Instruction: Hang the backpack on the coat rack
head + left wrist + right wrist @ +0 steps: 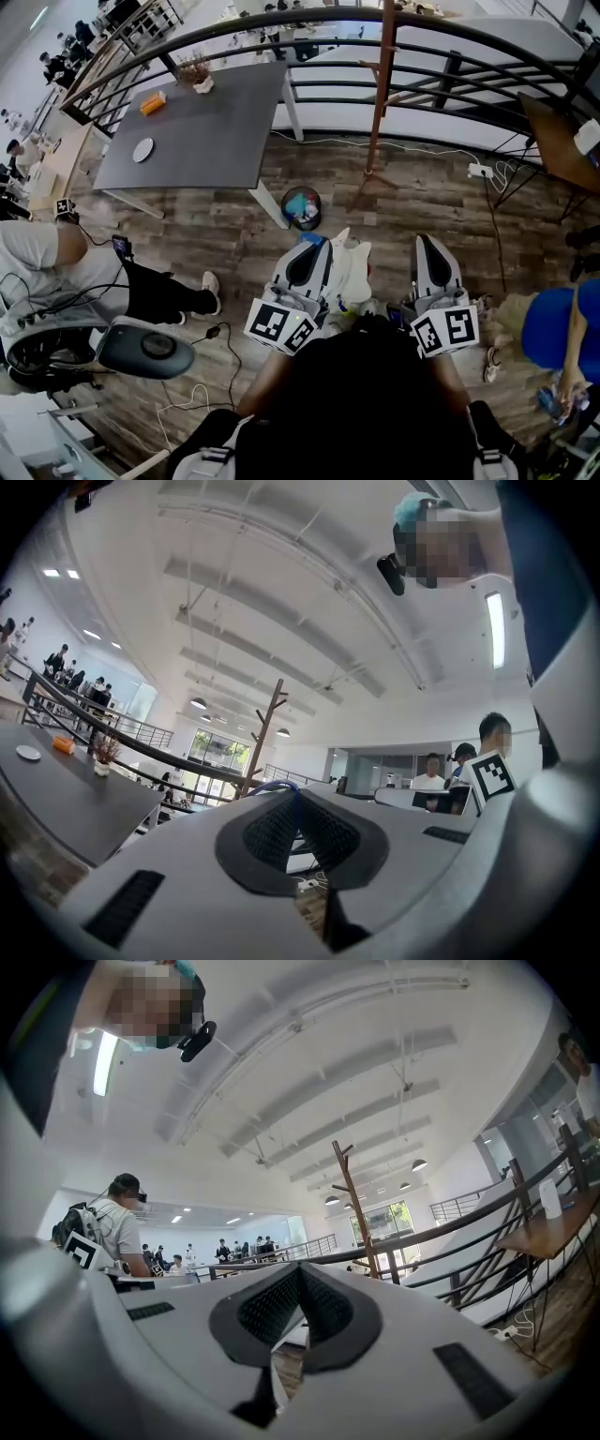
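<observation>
Over plank floor (422, 216) — white backpack (352, 267), wooden rack (379, 94)

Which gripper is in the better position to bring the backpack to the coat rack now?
Left. The left gripper is shut on a blue loop, probably of the white backpack; the right gripper is shut on nothing. The coat rack stands ahead of both.

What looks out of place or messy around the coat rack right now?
Nothing is spilled or broken. The coat rack stands upright. Only a white power strip with loose cables lies on the floor right of its base, a possible trip hazard.
</observation>
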The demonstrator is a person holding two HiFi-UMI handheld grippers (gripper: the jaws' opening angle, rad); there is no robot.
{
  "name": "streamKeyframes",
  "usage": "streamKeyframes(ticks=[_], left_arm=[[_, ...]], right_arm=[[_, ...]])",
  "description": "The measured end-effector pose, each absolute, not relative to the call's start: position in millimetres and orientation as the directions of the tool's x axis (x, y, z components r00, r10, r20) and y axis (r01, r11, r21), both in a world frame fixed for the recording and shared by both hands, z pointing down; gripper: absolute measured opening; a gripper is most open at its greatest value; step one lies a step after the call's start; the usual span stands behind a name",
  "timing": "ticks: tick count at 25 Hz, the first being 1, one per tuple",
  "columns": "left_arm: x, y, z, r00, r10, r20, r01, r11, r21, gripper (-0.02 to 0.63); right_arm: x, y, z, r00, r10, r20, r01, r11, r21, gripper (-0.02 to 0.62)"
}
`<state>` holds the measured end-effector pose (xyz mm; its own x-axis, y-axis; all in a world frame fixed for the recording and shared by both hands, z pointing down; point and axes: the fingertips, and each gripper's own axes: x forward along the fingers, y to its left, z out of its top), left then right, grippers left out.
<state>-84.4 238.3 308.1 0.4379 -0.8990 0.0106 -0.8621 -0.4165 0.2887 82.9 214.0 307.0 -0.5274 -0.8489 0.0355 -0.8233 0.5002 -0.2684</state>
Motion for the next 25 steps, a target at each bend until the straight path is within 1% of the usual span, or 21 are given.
streamKeyframes(ticks=[11,20,25], left_arm=[[-43,199,311,0.422,-0.906,0.02,-0.876,-0.403,0.265,0.012],[-18,168,321,0.392,-0.92,0.02,-0.892,-0.374,0.255,0.012],[-8,161,322,0.41,-0.912,0.023,-0.884,-0.392,0.254,0.014]], right_arm=[[119,176,323,-0.547,-0.836,0.028,-0.798,0.511,-0.32,0.012],[155,149,341,-0.556,-0.83,0.04,-0.8,0.521,-0.298,0.012],[164,143,343,-0.544,-0.838,0.048,-0.808,0.507,-0.301,0.012]])
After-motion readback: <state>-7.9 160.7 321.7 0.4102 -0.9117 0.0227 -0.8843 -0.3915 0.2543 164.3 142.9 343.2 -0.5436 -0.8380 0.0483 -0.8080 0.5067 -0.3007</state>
